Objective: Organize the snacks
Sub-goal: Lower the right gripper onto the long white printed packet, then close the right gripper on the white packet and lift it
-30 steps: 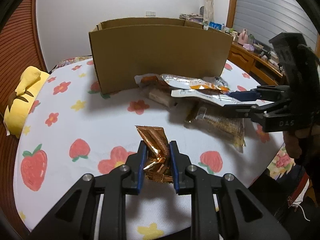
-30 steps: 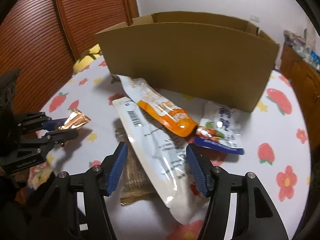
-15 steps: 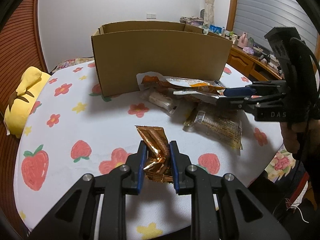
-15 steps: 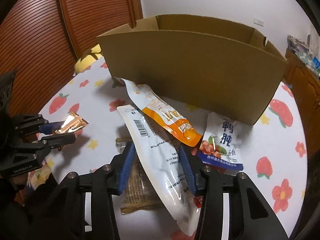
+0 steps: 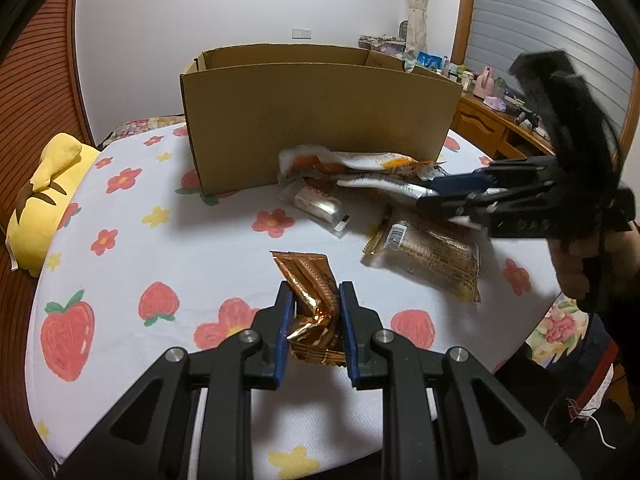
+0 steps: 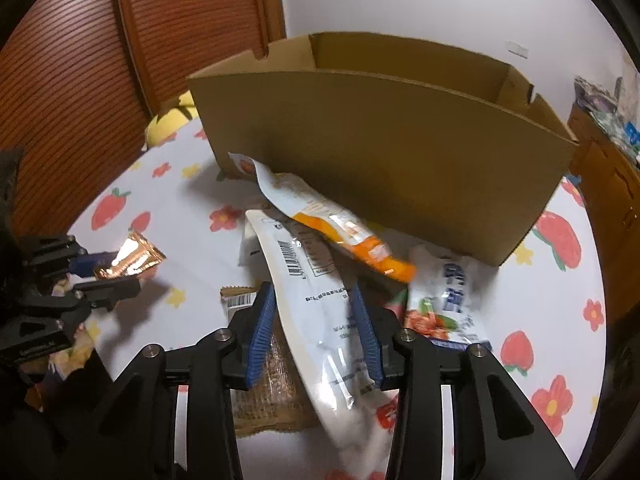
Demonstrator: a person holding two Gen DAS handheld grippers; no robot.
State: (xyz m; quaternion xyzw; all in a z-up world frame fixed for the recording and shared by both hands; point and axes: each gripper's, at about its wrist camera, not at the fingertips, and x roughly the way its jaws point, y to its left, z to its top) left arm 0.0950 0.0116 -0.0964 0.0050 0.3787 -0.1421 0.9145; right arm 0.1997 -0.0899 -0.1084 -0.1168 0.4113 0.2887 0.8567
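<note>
Left claw [image 5: 313,312] clamped tight; right claw [image 6: 314,316] has just been closing

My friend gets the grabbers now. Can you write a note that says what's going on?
Left gripper: shut on the gold wrapper, above the tablecloth.
Right gripper: jaws have just been closing, now shut on the long white pouch.
Cardboard box: what is inside cannot be seen.
Left to pick up: orange pouch, brown pack, blue-and-white pack, small clear pack.
</note>
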